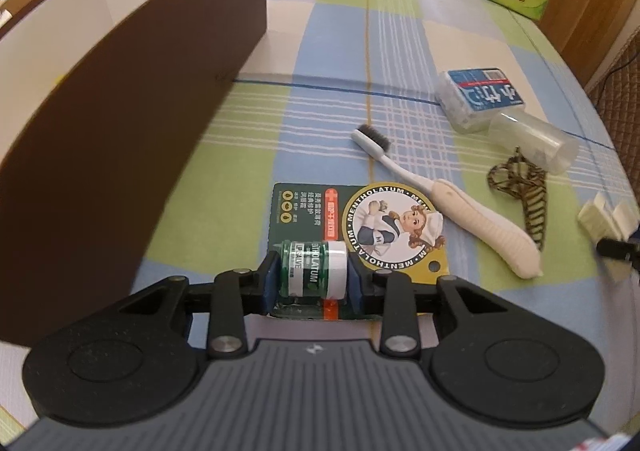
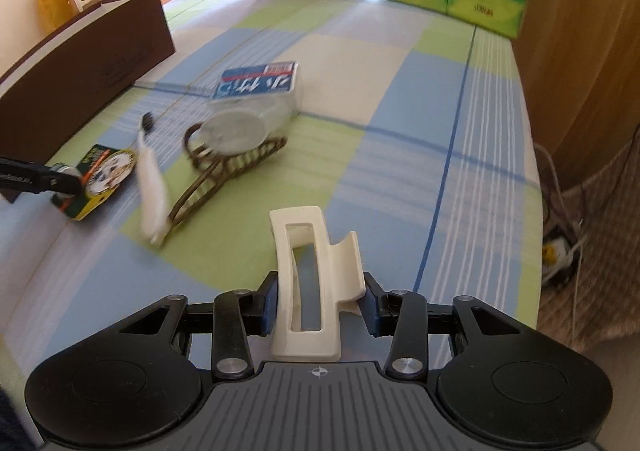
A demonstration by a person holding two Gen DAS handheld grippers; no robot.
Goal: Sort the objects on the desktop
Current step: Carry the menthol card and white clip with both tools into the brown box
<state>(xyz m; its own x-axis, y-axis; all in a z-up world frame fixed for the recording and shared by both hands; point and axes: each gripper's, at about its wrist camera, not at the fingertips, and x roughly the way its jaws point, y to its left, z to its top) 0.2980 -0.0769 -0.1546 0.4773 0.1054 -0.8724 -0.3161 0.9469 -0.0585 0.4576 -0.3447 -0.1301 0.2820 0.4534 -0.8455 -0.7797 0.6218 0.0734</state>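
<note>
Left tool [image 1: 312, 277] grips a small green lip-salve jar on its card [image 1: 360, 227], brown open-topped cardboard box [image 1: 132, 123] at ten o'clock, contents unseen; right tool [image 2: 320, 301] clamps a cream plastic hair claw [image 2: 308, 291] above the checked bedsheet [image 2: 400, 131]

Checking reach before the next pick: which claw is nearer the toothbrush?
Left. The left claw, shut on the lip balm pack, sits right beside the toothbrush handle. The right claw, shut on the cream hair clip, is farther off, beyond the striped hair clip.
</note>
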